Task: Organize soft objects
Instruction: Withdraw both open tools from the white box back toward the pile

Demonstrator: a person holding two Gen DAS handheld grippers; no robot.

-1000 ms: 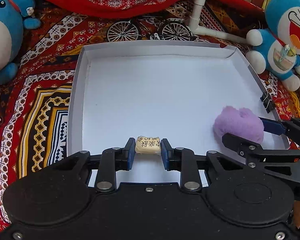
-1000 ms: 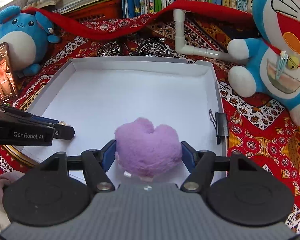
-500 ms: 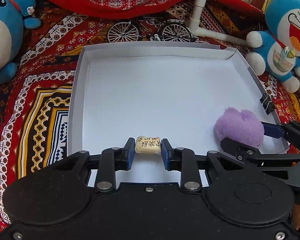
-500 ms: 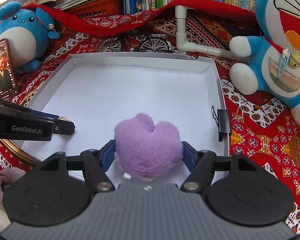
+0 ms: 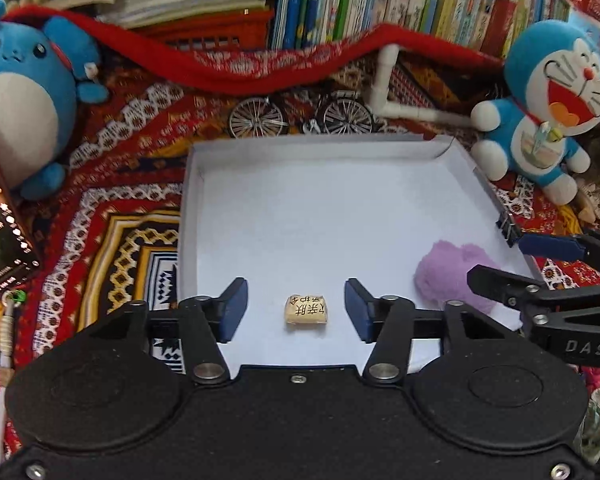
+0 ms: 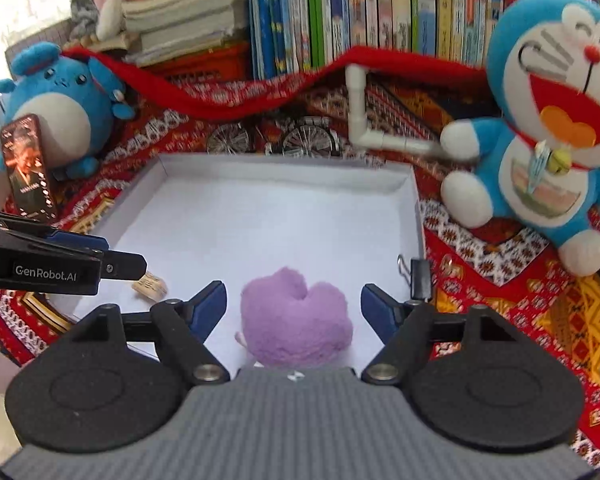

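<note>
A small tan squishy block point(image 5: 306, 310) with dark characters lies on the floor of the white tray point(image 5: 340, 216) near its front edge. My left gripper point(image 5: 296, 310) straddles it with its jaws opening, and gaps show on both sides of the block. A purple heart-shaped plush point(image 6: 296, 320) rests in the tray's front right corner. My right gripper point(image 6: 294, 306) is around it, its jaws opening too, with the blue pads clear of the fur. The plush point(image 5: 454, 276) and the tan block point(image 6: 150, 286) also appear in the opposite wrist views.
A blue cat plush point(image 6: 548, 128) sits right of the tray and a round blue plush point(image 5: 24, 92) sits to its left. A model bicycle point(image 5: 300, 118), a white pipe point(image 5: 392, 84) and a red scarf point(image 6: 228, 100) lie behind the tray. A black binder clip point(image 6: 420, 280) grips the tray's right wall. A phone point(image 6: 28, 168) leans at the left.
Both grippers let go: the left jaws spread away from the tan block and the right jaws widened off the purple plush. Both cameras rose and pulled back, showing more of the bookshelf.
</note>
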